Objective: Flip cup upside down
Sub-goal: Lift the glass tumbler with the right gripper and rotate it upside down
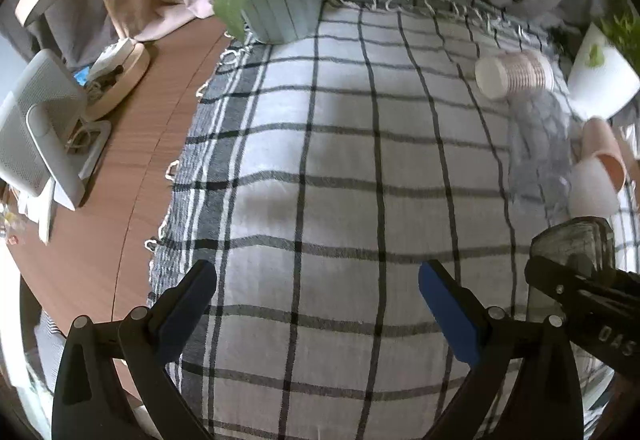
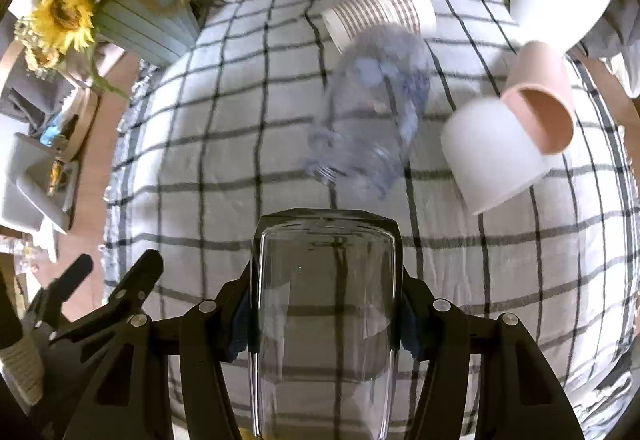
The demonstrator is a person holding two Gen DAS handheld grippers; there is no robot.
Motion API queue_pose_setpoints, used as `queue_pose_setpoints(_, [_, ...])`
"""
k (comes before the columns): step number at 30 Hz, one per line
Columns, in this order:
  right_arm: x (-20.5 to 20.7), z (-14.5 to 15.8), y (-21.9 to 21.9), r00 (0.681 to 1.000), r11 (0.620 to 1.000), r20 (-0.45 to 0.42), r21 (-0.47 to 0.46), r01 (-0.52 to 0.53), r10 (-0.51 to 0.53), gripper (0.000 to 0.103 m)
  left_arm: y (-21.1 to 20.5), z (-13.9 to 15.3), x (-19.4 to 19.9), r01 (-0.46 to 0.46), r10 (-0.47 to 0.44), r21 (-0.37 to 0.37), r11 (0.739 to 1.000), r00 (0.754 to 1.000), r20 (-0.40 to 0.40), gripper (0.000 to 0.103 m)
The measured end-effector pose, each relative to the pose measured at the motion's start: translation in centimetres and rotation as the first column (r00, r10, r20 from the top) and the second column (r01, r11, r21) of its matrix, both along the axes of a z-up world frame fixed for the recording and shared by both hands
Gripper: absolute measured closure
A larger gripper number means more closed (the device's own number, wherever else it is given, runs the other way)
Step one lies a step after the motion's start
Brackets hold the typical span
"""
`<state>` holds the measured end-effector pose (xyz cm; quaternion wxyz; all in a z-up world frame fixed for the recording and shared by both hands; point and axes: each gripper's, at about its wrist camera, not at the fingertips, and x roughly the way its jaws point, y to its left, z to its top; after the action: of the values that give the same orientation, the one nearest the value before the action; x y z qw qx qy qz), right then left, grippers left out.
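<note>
The right gripper (image 2: 324, 320) has its fingers clamped on the sides of a clear, smooth-walled glass cup (image 2: 324, 304), held above the near part of the grey-and-white checked cloth (image 2: 224, 144) that covers the tabletop (image 1: 120, 176). The left gripper (image 1: 316, 304) hovers beside it with its blue-padded fingers (image 1: 448, 316) spread apart, holding nothing. Which end of the clear cup faces down cannot be told. Smooth glass between two pads could slip or twist during the turn, and the soft cloth may let the rim settle unevenly. Toward the far right corner lie a striped paper cup (image 2: 380, 16), a blurred translucent blue cup (image 2: 372, 112), a white cup (image 2: 492, 152) and a pink cup (image 2: 540, 100); a wide swing could knock them.
</note>
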<state>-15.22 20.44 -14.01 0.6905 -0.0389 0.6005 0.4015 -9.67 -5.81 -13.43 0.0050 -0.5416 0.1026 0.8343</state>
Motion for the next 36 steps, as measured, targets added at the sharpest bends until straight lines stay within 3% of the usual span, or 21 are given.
queue_pose_setpoints(7, [-0.5, -2.8, 0.8, 1.000, 0.998, -0.001, -0.065, 0.005, -0.005, 0.045, -0.2, -1.4, 0.0, -0.049, 0.050, -0.015, 0.999, 0.998, 0.035, 0.000])
queue_pose_setpoints(8, [-0.7, -2.9, 0.8, 0.990, 0.989, 0.000, -0.046, 0.139, -0.140, 0.045, -0.2, -1.6, 0.1, -0.057, 0.058, -0.016, 0.998, 0.998, 0.035, 0.000])
queue_pose_setpoints(13, [-1.0, -3.8, 1.1, 0.991, 0.989, -0.011, -0.052, 0.135, -0.135, 0.045, -0.7, -1.9, 0.2, -0.101, 0.102, -0.030, 0.994, 0.994, 0.039, 0.000])
queue_pose_setpoints(18, [-1.1, -3.7, 0.9, 0.991, 0.990, -0.006, -0.043, 0.135, -0.135, 0.044, -0.5, -2.0, 0.4, -0.129, 0.131, -0.035, 0.991, 0.990, 0.047, 0.000])
queue_pose_setpoints(21, [-1.1, -3.3, 0.4, 0.991, 0.990, 0.003, -0.025, 0.136, -0.136, 0.029, -0.1, -1.6, 0.7, -0.182, 0.183, -0.041, 0.982, 0.982, 0.039, 0.000])
queue_pose_setpoints(26, [-0.9, -0.9, -2.8, 0.977, 0.976, 0.019, 0.054, 0.212, -0.213, 0.028, 0.6, -0.1, 1.3, -0.176, 0.177, -0.038, 0.984, 0.984, 0.018, 0.000])
queue_pose_setpoints(30, [-0.9, 2.2, -7.1, 0.943, 0.939, 0.073, 0.148, 0.312, -0.325, 0.026, 2.7, 1.5, 1.6, -0.142, 0.142, -0.033, 0.989, 0.990, 0.002, 0.000])
queue_pose_setpoints(36, [0.7, 3.5, -11.6, 0.887, 0.878, 0.065, 0.197, 0.437, -0.456, 0.026, 8.1, 1.9, 1.8, -0.040, 0.041, -0.012, 0.999, 0.998, 0.050, 0.000])
